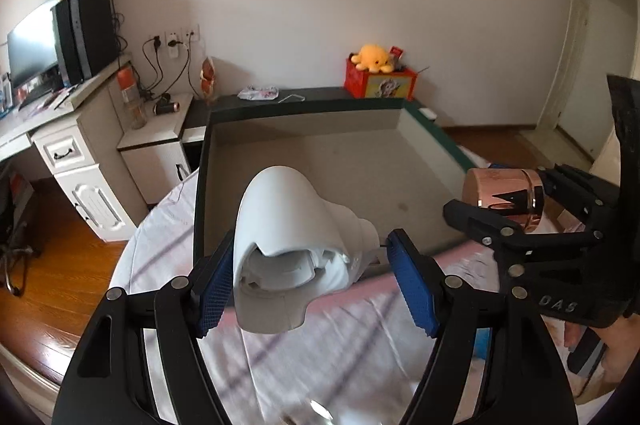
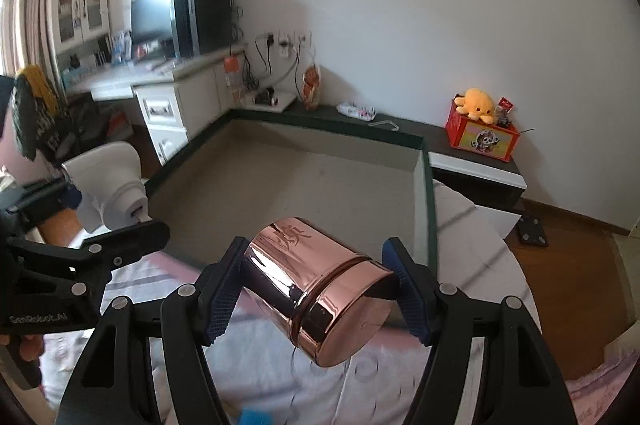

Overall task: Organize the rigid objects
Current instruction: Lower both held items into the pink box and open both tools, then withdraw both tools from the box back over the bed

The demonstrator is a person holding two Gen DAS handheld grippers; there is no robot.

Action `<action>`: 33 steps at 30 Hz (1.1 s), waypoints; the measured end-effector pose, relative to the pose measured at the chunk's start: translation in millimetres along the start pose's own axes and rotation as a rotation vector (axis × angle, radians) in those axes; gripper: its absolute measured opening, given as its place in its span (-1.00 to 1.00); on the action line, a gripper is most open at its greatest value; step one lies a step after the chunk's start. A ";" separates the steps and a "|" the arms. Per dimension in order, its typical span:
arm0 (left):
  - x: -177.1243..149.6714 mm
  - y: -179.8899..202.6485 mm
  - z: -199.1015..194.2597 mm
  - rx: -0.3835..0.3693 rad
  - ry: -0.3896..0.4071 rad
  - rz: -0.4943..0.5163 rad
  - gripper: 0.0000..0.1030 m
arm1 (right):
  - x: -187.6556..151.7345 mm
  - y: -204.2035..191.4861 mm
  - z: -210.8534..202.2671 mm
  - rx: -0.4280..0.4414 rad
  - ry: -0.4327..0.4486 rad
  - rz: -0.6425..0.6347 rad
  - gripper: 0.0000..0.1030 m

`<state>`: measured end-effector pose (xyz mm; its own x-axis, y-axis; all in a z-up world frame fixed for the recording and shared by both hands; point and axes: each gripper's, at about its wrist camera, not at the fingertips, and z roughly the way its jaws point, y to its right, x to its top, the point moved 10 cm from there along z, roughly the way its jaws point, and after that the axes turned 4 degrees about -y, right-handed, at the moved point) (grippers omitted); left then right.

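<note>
My left gripper is shut on a white plastic device with a curved hood, held above the bed in front of a large open box with dark green rim and grey floor. My right gripper is shut on a shiny copper canister, lid end toward the camera, held over the near edge of the same box. The canister and the right gripper show at the right of the left wrist view. The white device shows at the left of the right wrist view.
A pink and white striped bed sheet lies below both grippers. A white desk with monitor and computer stands left. A red box with a yellow plush octopus sits on the dark headboard shelf behind the box. Wooden floor lies on both sides.
</note>
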<state>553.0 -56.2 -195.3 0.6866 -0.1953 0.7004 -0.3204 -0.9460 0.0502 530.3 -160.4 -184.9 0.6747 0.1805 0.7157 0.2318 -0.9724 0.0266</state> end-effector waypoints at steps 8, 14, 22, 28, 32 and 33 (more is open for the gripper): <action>-3.7 -21.1 46.6 0.030 -0.086 -0.040 0.44 | -0.9 -1.0 48.8 0.032 -0.110 0.001 0.35; -9.7 -23.0 56.0 0.073 -0.108 -0.040 0.46 | 3.3 3.9 51.2 0.047 -0.119 0.024 0.53; -10.3 -22.2 6.4 0.115 -0.008 -0.060 0.97 | 3.0 11.7 13.2 0.027 -0.071 0.055 0.72; -22.6 -20.3 -67.0 0.171 0.109 -0.075 1.00 | 2.9 3.2 -48.0 0.023 0.036 0.060 0.74; -40.4 -15.9 -115.0 0.195 0.182 -0.104 1.00 | -5.0 -9.7 -102.4 0.002 0.151 0.057 0.75; -46.1 -14.6 -123.8 0.194 0.190 -0.106 1.00 | -5.7 -11.0 -111.5 -0.006 0.173 0.054 0.75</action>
<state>445.2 -1.4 -140.1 0.5690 -0.0579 0.8203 -0.1096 -0.9940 0.0058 445.7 -167.2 -111.5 0.5557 0.1005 0.8253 0.1938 -0.9810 -0.0110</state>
